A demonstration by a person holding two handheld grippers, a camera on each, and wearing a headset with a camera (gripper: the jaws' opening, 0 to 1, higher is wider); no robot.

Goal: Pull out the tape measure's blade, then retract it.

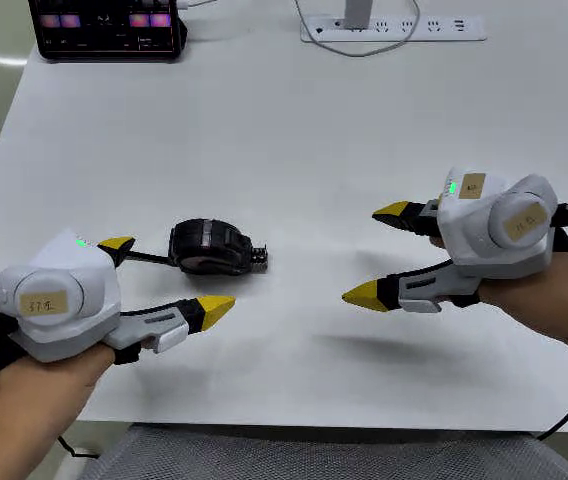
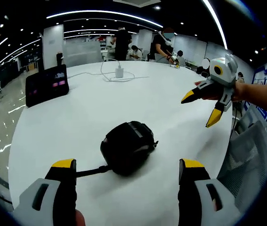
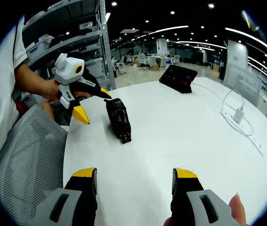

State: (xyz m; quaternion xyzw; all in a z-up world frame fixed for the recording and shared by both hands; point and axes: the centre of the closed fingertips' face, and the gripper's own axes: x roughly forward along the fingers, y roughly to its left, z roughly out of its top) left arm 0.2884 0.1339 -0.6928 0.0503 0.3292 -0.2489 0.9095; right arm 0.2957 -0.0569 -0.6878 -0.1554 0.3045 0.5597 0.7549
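The black tape measure [image 1: 212, 247] lies on the white table [image 1: 264, 130], its blade drawn in and its hooked end toward the right gripper [image 1: 374, 254]. The left gripper [image 1: 169, 276] sits just behind it with its jaws spread wide and not clamping it. A thin black strap [image 2: 89, 171] runs from the case to beside one yellow jaw tip. The right gripper hangs well apart, its jaws also spread and holding nothing. A dark tablet [image 1: 109, 25] and a power strip [image 1: 394, 28] rest at the far edge.
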